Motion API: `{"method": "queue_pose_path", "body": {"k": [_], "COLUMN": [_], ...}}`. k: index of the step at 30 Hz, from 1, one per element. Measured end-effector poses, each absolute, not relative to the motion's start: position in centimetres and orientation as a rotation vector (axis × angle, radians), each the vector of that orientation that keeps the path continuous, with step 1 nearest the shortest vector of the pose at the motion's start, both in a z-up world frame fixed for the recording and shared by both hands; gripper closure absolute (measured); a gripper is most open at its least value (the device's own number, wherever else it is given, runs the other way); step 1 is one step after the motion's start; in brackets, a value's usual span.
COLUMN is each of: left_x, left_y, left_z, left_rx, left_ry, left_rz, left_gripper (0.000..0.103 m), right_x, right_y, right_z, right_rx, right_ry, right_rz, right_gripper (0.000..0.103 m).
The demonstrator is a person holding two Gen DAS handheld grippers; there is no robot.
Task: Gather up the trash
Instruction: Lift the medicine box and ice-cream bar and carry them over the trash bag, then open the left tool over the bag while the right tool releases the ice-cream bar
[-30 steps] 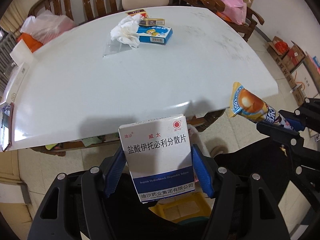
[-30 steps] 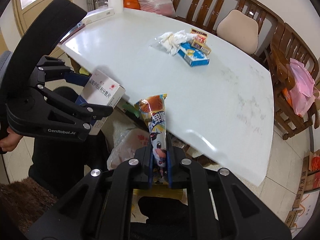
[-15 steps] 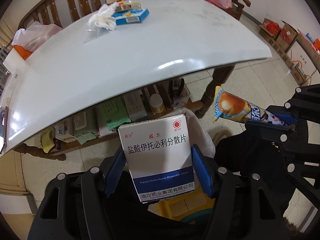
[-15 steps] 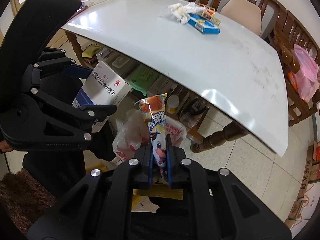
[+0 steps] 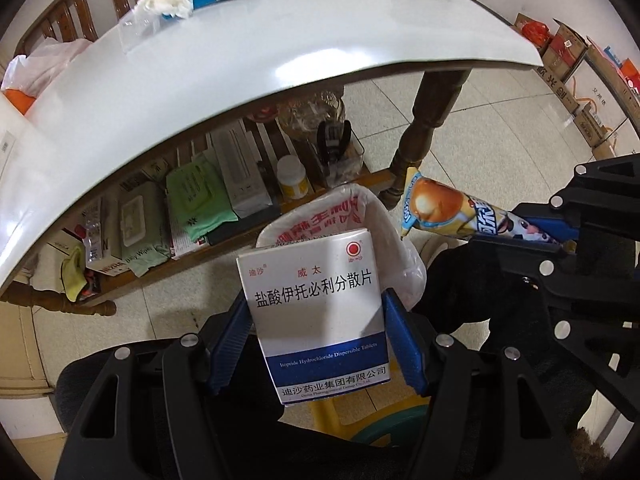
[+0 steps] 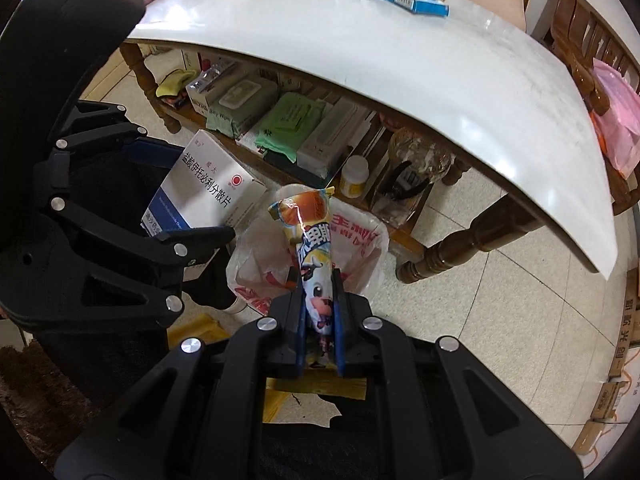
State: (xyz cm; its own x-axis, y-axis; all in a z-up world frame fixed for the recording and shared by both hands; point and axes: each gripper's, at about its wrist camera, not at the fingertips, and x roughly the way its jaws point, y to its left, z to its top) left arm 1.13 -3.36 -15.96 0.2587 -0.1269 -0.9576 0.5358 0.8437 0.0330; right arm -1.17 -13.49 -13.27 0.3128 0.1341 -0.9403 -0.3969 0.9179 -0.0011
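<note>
Two bits of trash in play here. The medicine box [image 5: 316, 312] is white with a blue band along the bottom, black Chinese lettering and a red dot logo in one corner. The ice cream cone wrapper [image 6: 310, 248] is a long printed cone, orange-yellow at the wide end and with a cartoon cow further down.

The left gripper [image 5: 316, 340] has its blue pads fairly wide apart, clamped on both sides of the box, holding it upright. The right gripper [image 6: 318, 316] is squeezed nearly together, pinching the narrow end of the wrapper so the wide end sticks out forward.

Both items sit just above the white plastic bag [image 6: 360, 256] with red print, its mouth open on the floor beside the white table [image 6: 440, 64]. What's inside the bag is hard to make out.
</note>
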Motion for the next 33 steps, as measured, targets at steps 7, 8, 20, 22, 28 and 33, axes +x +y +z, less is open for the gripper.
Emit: {"method": "queue_pose_path", "body": {"k": [7, 8, 20, 22, 28, 33], "left_x": [2.0, 2.2, 4.2, 4.5, 5.7, 7.0], "left_y": [-3.3, -3.4, -4.0, -4.0, -3.6, -3.7], "left_z": [-18.5, -19.1, -24.0, -25.0, -28.1, -30.2], "left_rx": [0.377, 0.374, 0.341, 0.333, 0.282, 0.254], "left_ry": [1.284, 1.300, 1.380, 1.399, 1.480, 1.523], "left_rz": [-0.452, -0.447, -0.431, -0.431, -0.416, -0.407], "left_gripper": [0.040, 0.040, 0.040, 0.040, 0.040, 0.040], "right_x": [-0.4, -0.2, 1.8, 2.0, 3.4, 4.7], "right_y": [-13.6, -13.6, -14.1, -14.2, -14.3, -14.3], "right_z": [-15.8, -16.0, -20.4, -21.0, -23.4, -25.7], "right_rx": [-0.233, -0.230, -0.201, -0.203, -0.192, -0.174], "right_ry": [1.239, 1.243, 1.297, 1.303, 1.330, 1.367], "right_rz": [0.352, 0.351, 0.340, 0.338, 0.337, 0.342], "right_gripper": [0.092, 0.092, 0.092, 0.092, 0.092, 0.092]}}
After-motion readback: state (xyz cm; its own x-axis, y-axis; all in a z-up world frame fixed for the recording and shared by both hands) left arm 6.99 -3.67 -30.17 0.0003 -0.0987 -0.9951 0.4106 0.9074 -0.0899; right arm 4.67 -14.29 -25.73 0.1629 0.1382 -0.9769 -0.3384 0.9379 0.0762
